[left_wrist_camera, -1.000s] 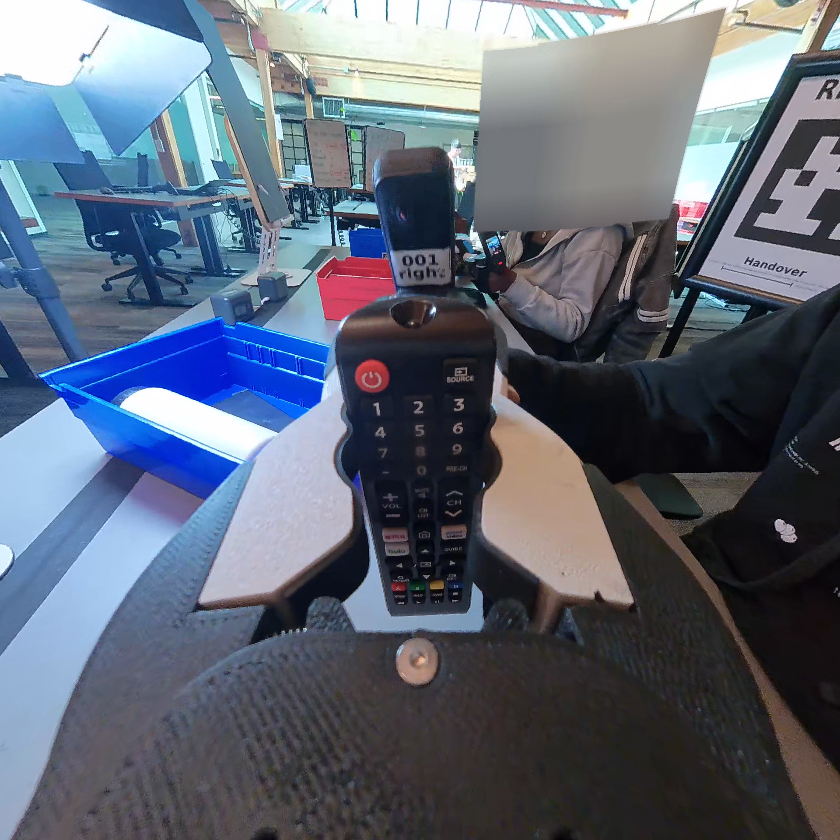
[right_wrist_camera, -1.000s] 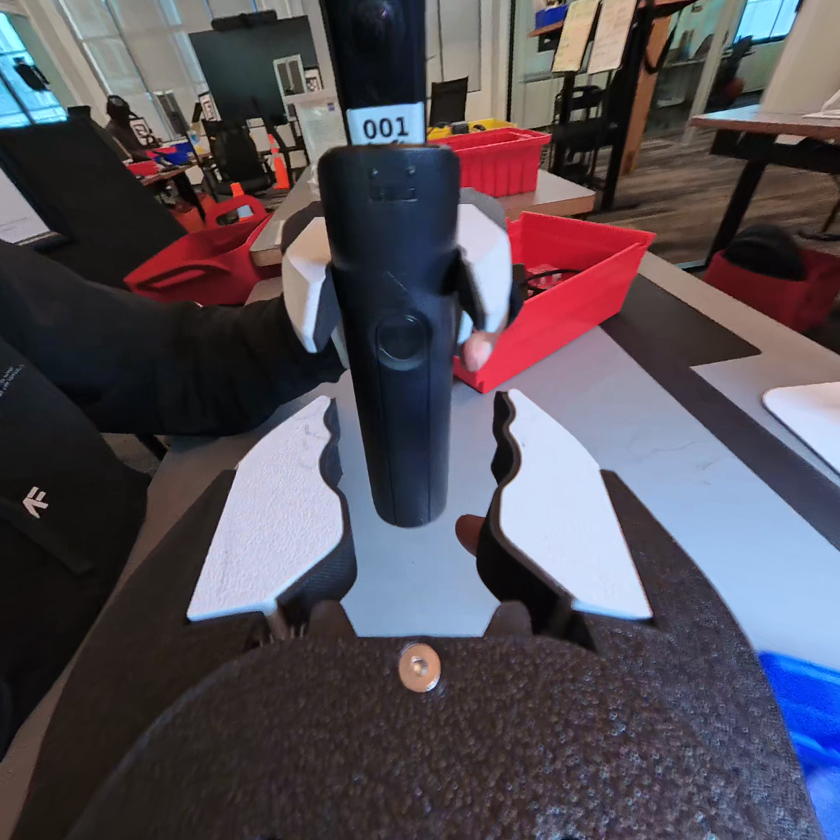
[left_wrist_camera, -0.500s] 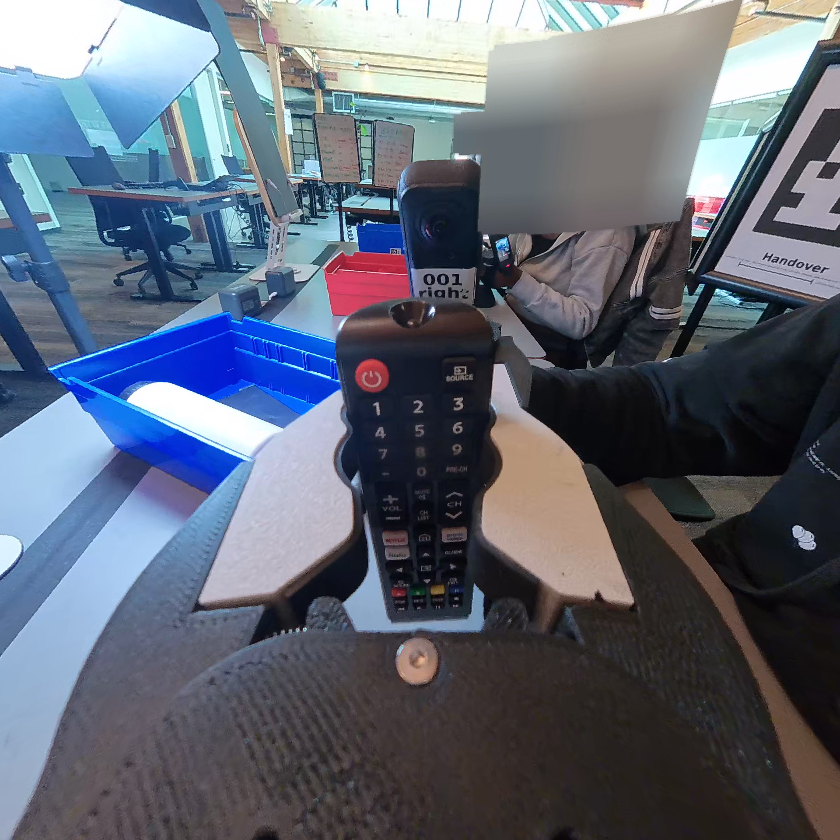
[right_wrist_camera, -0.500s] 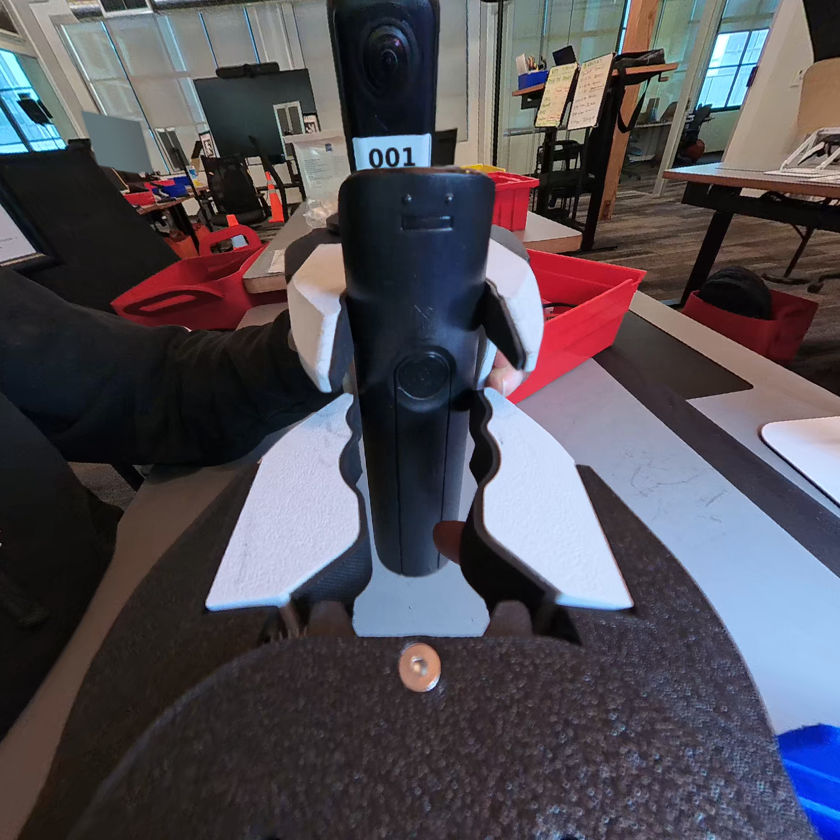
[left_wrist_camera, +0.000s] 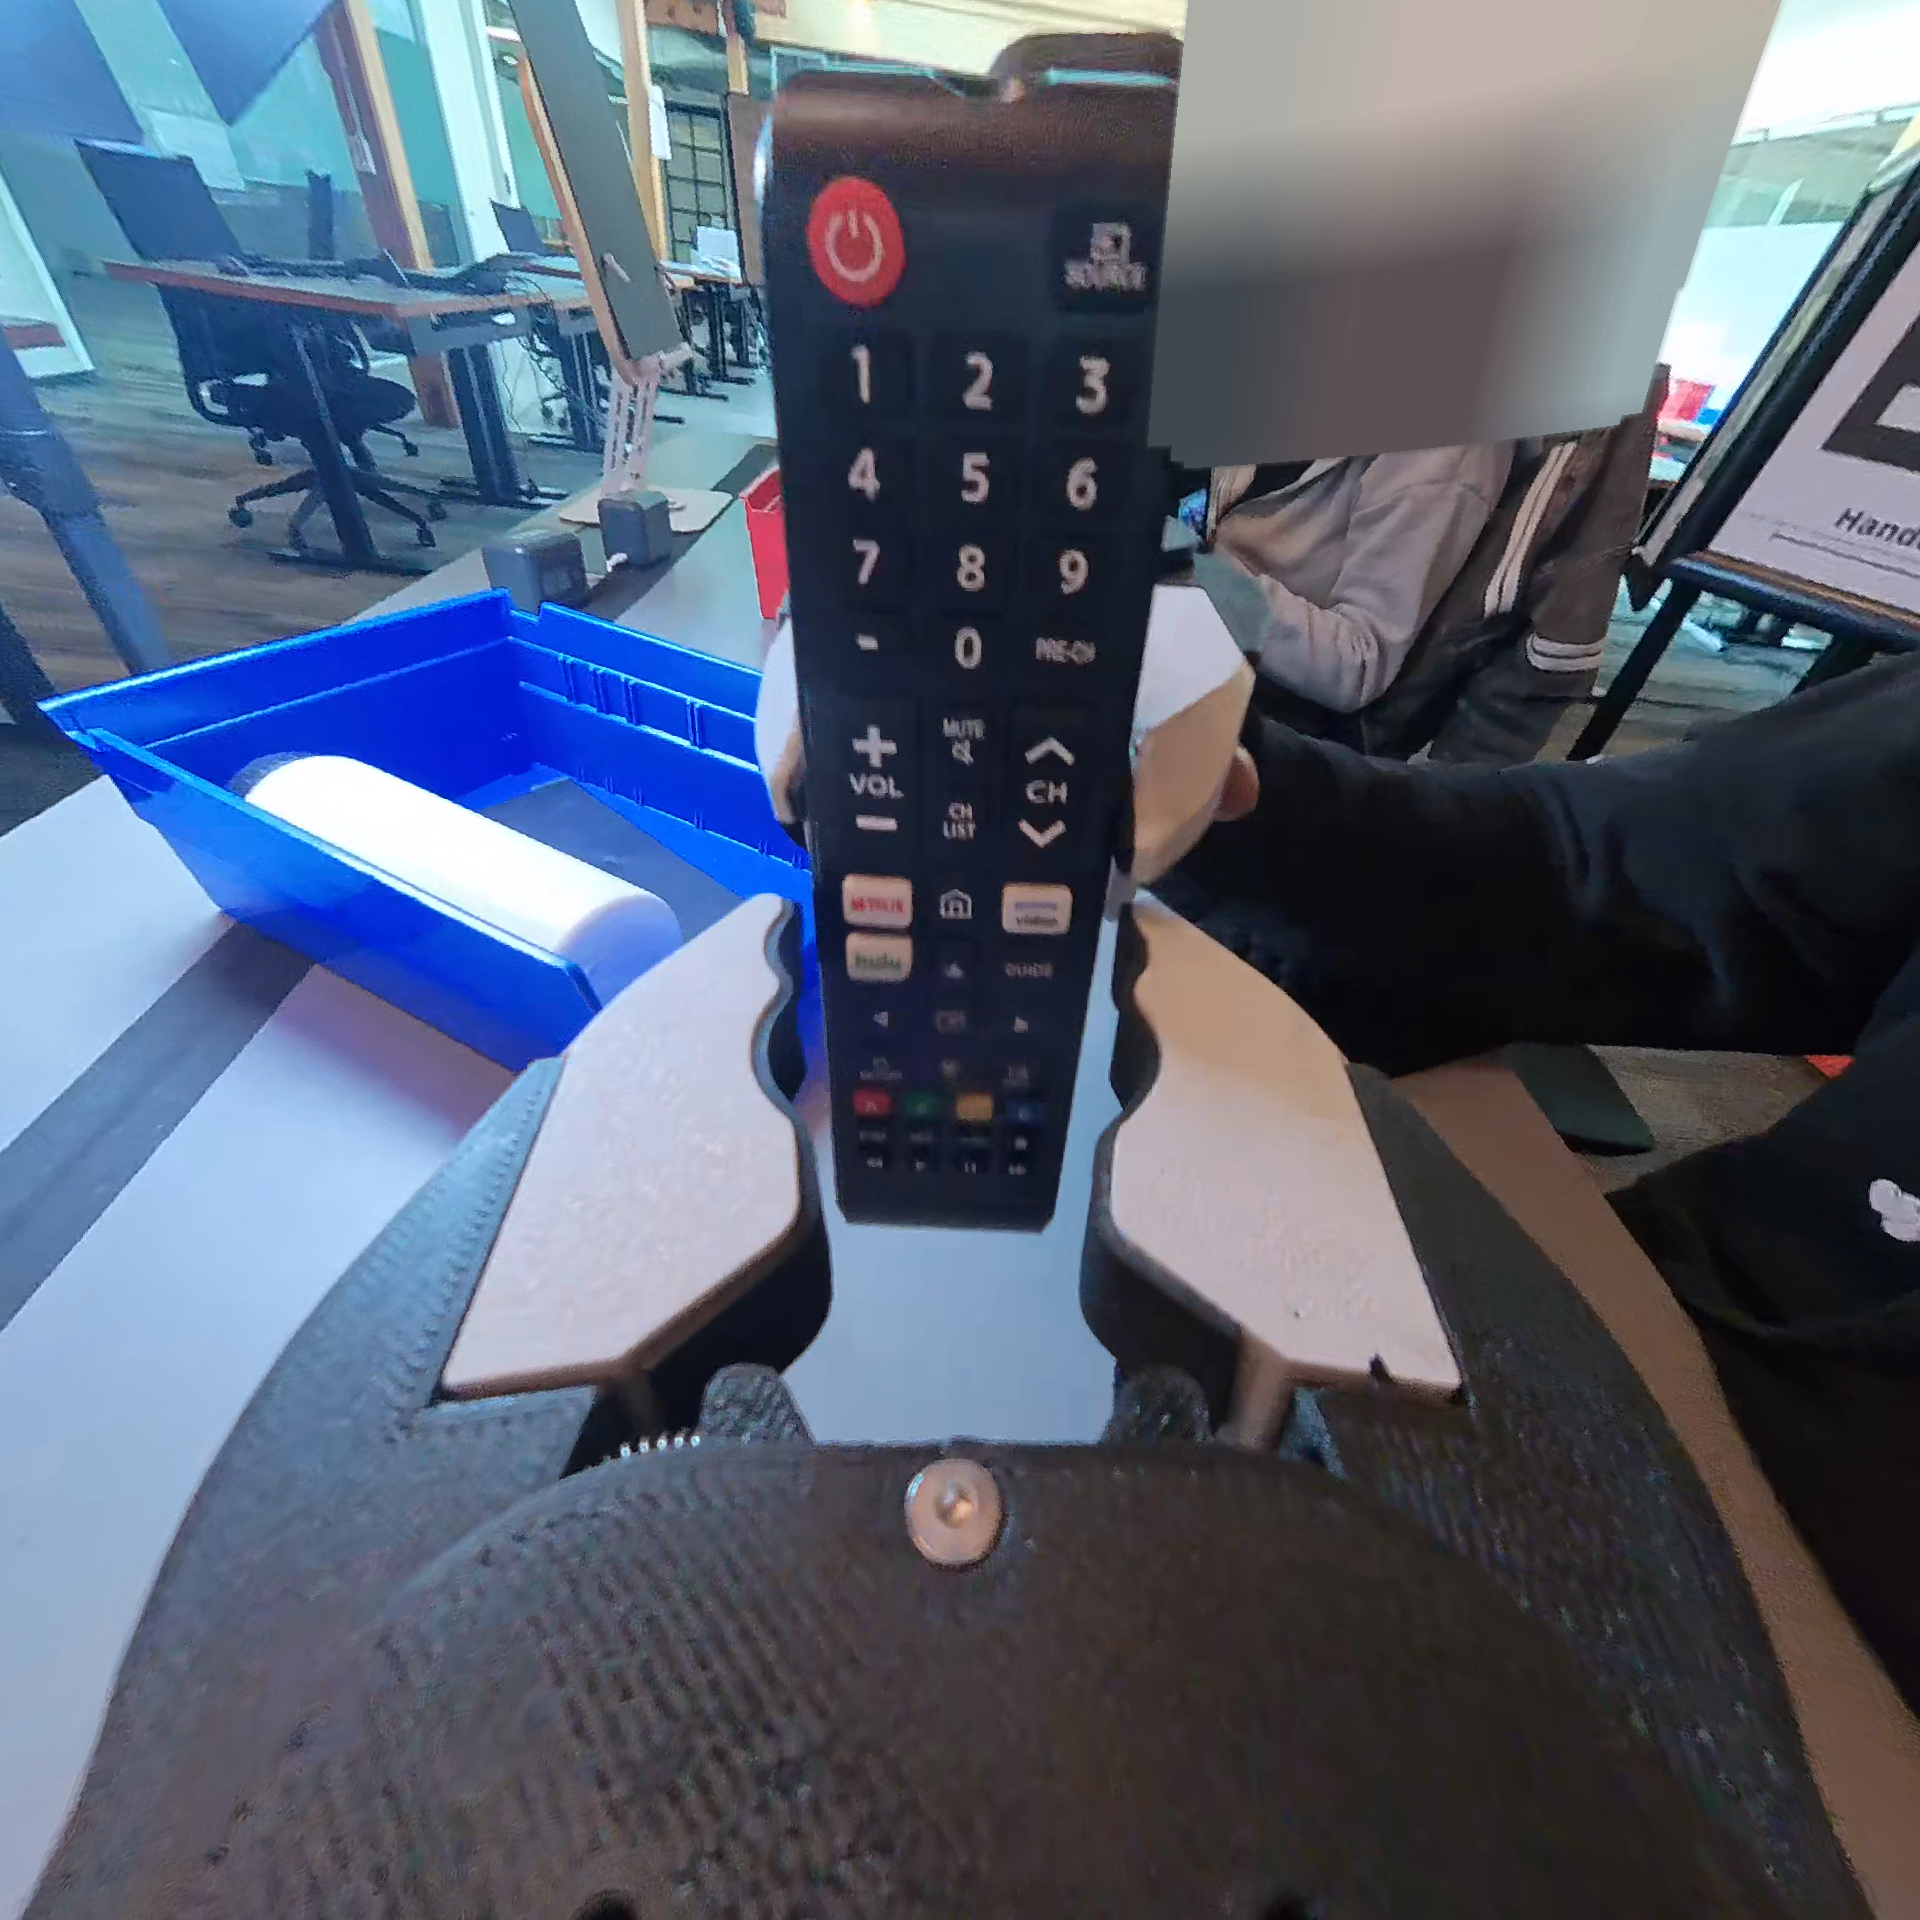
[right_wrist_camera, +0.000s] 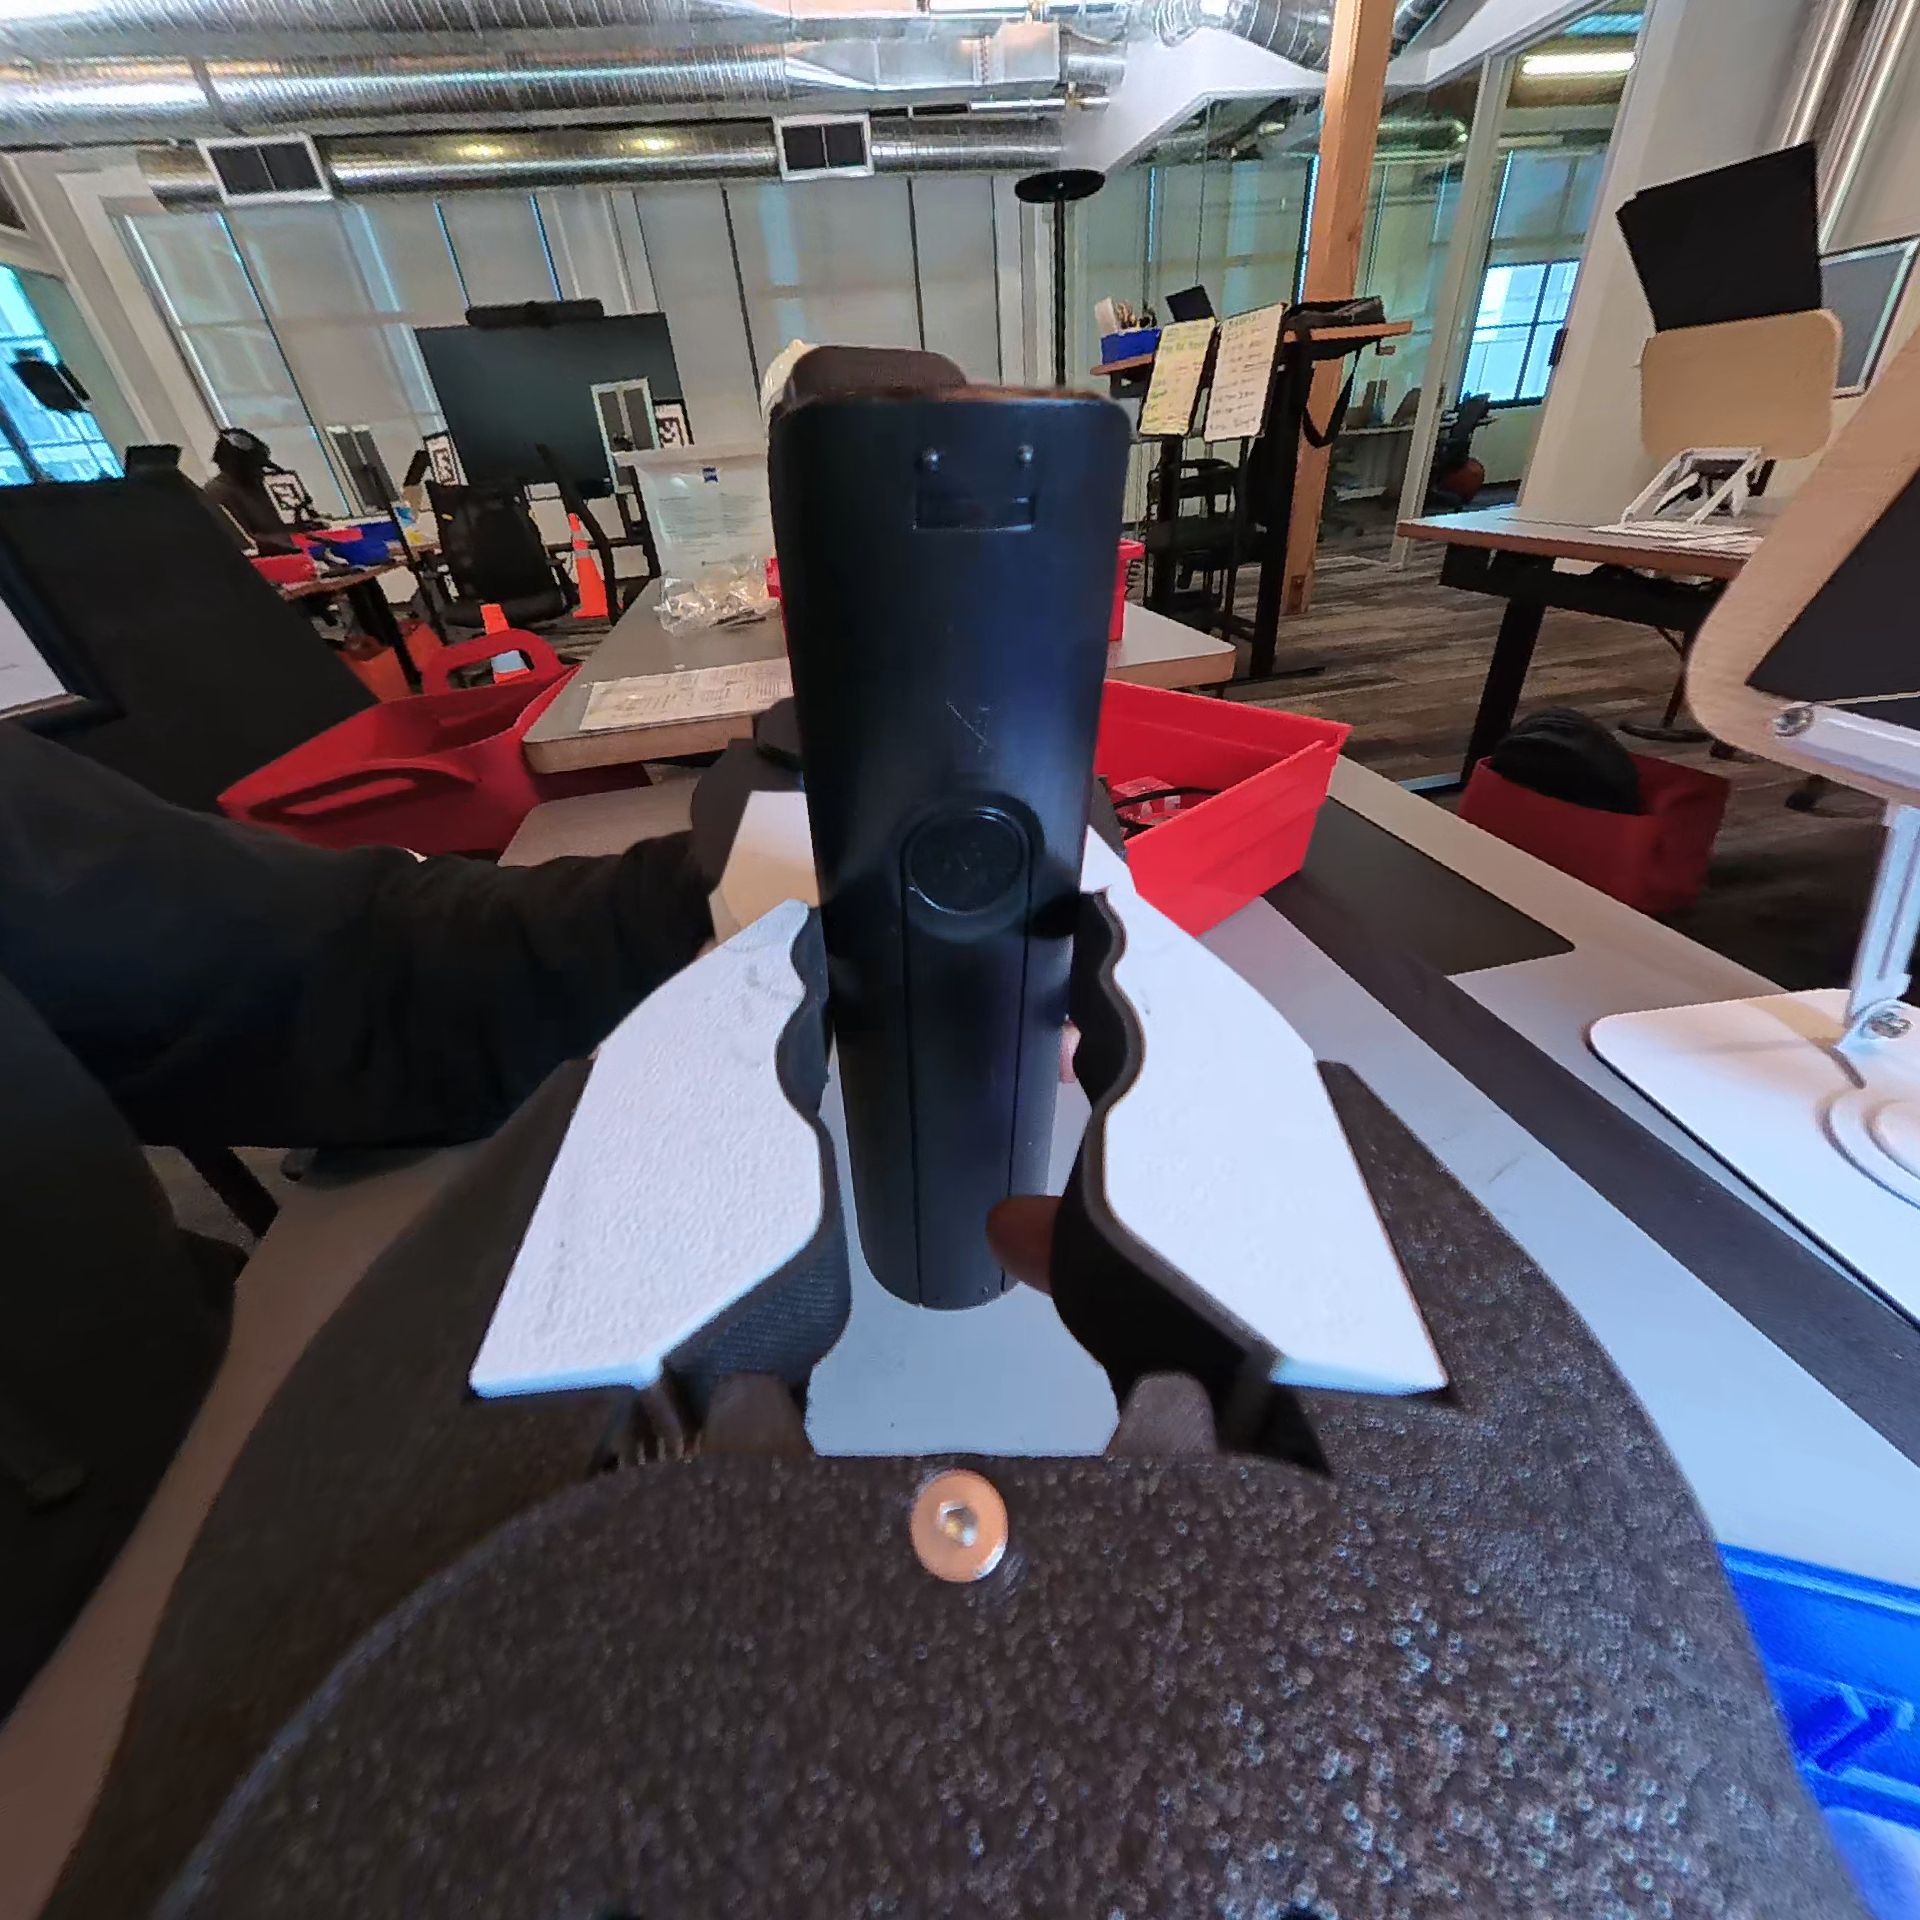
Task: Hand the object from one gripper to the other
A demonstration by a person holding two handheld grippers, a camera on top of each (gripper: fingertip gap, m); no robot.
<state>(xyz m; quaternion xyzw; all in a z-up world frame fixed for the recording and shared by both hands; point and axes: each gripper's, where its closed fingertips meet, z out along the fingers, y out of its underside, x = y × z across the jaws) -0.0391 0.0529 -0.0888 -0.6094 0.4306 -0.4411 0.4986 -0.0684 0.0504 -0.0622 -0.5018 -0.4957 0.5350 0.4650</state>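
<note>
A black TV remote [left_wrist_camera: 966,623] stands upright between both grippers, its buttons facing the left wrist camera and its plain back [right_wrist_camera: 945,727] facing the right wrist camera. My right gripper [right_wrist_camera: 951,914] is shut on the remote's lower half, with both pads pressed on its sides. My left gripper [left_wrist_camera: 956,925] is open, with a thin gap on each side of the remote's lower end. The right gripper's white fingers [left_wrist_camera: 1190,717] show behind the remote in the left wrist view. The left gripper's white fingers [right_wrist_camera: 753,852] show behind it in the right wrist view.
A blue bin [left_wrist_camera: 312,686] holding a white roll [left_wrist_camera: 457,852] sits on the grey table [left_wrist_camera: 208,1195] to the left. A red bin [right_wrist_camera: 1247,790] sits on the table's other side. A white stand base [right_wrist_camera: 1714,1081] is at right. A seated person [left_wrist_camera: 1382,582] and a framed sign [left_wrist_camera: 1849,416] are behind. Only a small space, under 4 cm, lies between the two pairs of fingers.
My right gripper closed on the remote. My left gripper's fingers loosened, and the remote has slid forward and up out of them. Both grippers have come closer together.
</note>
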